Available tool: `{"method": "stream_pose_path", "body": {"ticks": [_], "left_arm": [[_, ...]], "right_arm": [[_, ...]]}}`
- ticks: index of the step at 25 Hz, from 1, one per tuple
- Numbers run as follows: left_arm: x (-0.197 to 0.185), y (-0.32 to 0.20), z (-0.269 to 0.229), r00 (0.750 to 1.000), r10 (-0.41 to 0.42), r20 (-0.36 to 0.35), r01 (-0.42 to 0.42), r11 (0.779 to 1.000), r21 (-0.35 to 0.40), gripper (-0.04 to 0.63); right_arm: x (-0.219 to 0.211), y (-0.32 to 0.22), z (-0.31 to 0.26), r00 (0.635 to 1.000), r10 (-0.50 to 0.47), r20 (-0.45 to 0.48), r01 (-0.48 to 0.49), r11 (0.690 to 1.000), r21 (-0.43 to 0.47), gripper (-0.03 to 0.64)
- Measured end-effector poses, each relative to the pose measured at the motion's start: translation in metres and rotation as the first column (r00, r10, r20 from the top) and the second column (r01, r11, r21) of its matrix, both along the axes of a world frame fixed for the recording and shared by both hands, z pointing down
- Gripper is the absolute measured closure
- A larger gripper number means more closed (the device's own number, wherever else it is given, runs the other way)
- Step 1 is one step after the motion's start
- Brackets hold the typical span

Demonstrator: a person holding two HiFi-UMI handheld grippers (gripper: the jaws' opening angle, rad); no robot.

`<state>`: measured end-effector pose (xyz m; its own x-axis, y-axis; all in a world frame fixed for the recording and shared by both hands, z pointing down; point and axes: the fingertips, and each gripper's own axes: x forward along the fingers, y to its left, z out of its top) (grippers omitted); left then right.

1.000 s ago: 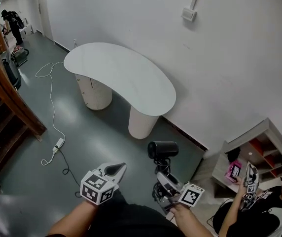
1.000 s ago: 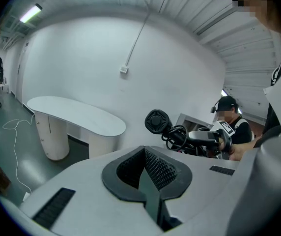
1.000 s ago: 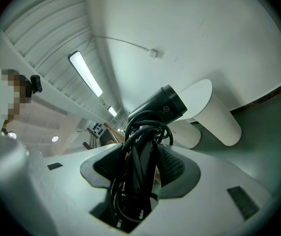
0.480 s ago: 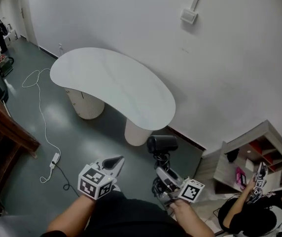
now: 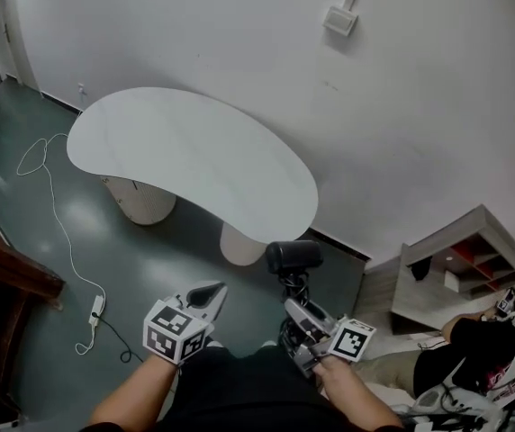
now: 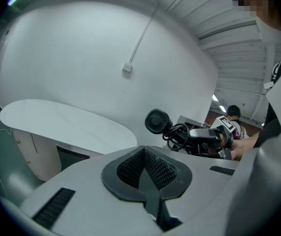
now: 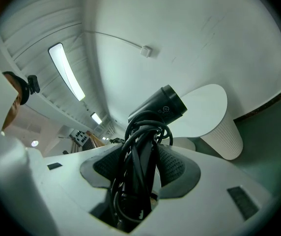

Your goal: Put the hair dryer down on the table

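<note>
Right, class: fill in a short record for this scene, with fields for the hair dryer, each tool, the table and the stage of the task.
hair dryer: black, cord wound round its handle, carried in the air short of the table
right tool: jaws closed on the hair dryer's handle and cord
left tool: jaws together, nothing between them
table: white, curved top, bare, ahead of both tools
task stage: hair dryer not yet set down on the table
</note>
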<state>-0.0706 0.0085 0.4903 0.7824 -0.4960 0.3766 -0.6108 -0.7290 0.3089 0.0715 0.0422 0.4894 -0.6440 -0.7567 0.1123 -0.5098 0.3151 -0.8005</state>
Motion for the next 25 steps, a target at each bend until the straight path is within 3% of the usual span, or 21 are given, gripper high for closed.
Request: {"method": "stream_pose_path", "body": {"ticks": [10,17,25], "left_arm": [[-0.001,-0.036,0.021,1.000,-0.015,0.003,0.015,0.999,-0.043,0.584],[0.000,-0.090,0.016,0.995,-0.096,0.032,0.097,0.995,-0.028,0.584],[0.019,-0.158,0.000,0.983,-0.176,0.047,0.176,0.984,0.006,0.584]], "right_arm": [[0.004,-0.047,0.015,1.000,-0.003,-0.007,0.003,1.000,-0.030,0.408],[0.008,-0.117,0.026,0.998,-0.067,0.014,0.068,0.996,-0.062,0.408],[0.021,-0.196,0.019,0.987,-0.157,0.023,0.158,0.987,-0.027,0.408]]}}
